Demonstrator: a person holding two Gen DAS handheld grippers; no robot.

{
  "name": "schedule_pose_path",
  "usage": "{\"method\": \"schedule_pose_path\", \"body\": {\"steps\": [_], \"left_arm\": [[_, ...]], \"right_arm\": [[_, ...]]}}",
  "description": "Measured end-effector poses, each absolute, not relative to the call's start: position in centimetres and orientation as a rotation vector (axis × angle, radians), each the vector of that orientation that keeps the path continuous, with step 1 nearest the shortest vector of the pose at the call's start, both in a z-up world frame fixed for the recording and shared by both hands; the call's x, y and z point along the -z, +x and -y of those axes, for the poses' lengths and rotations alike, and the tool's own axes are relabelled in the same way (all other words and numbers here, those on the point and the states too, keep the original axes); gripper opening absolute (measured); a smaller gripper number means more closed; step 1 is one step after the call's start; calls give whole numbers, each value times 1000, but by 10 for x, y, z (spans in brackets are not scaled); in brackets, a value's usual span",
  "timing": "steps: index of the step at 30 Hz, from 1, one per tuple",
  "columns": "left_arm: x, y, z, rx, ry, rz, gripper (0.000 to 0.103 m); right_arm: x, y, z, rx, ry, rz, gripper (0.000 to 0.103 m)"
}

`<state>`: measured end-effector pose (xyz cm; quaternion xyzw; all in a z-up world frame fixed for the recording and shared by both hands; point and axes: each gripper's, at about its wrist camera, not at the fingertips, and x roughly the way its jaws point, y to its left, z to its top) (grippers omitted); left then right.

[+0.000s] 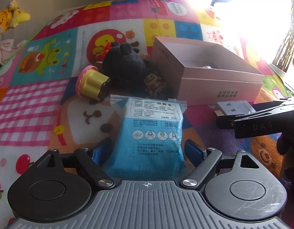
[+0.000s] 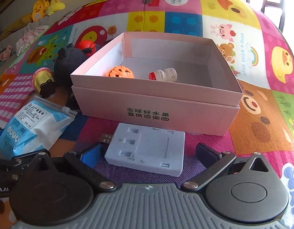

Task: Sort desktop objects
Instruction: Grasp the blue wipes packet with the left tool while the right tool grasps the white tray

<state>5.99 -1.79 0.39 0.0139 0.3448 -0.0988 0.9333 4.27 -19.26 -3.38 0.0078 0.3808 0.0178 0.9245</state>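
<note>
Between the blue pads of the left tool (image 1: 146,149) lies a blue-and-white sealed packet (image 1: 149,131) of facial cotton pads, flat on the colourful play mat (image 1: 32,99); the jaws stand apart, one pad close against the packet's side and the other just clear, so nothing is gripped. It looks light, soft and slick-skinned, likely to crumple and slide; a squeeze across its narrow middle, not the thin sealed edge, should hold best. The right tool (image 2: 147,152) is likewise released, straddling a pale grey plastic adapter block (image 2: 147,149) that lies just before the pink cardboard box (image 2: 156,103). The block seems rigid, light and smooth; its flat long sides offer the surest hold. An orange hollow ball (image 2: 120,72) and a small yoghurt bottle (image 2: 164,74) already sit inside the box. A black plush toy (image 1: 123,64) and a toy cupcake (image 1: 92,82) wait on the mat beside the box.
</note>
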Motion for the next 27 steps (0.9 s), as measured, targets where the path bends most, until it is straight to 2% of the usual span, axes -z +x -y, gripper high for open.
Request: {"method": "schedule_pose_path", "body": {"steps": [5, 15, 19, 22, 27], "left_arm": [[-4, 59, 18, 204, 32, -709, 92], [-19, 58, 10, 250, -12, -659, 94], [-20, 72, 27, 215, 116, -677, 86], [-14, 78, 33, 220, 143, -724, 70], [-20, 63, 30, 261, 142, -706, 60]], "right_arm": [[29, 40, 192, -53, 2, -779, 83], [18, -2, 198, -75, -73, -755, 83], [11, -19, 204, -83, -85, -765, 83], [7, -28, 211, -93, -46, -782, 83], [0, -44, 218, -91, -30, -789, 83]]}}
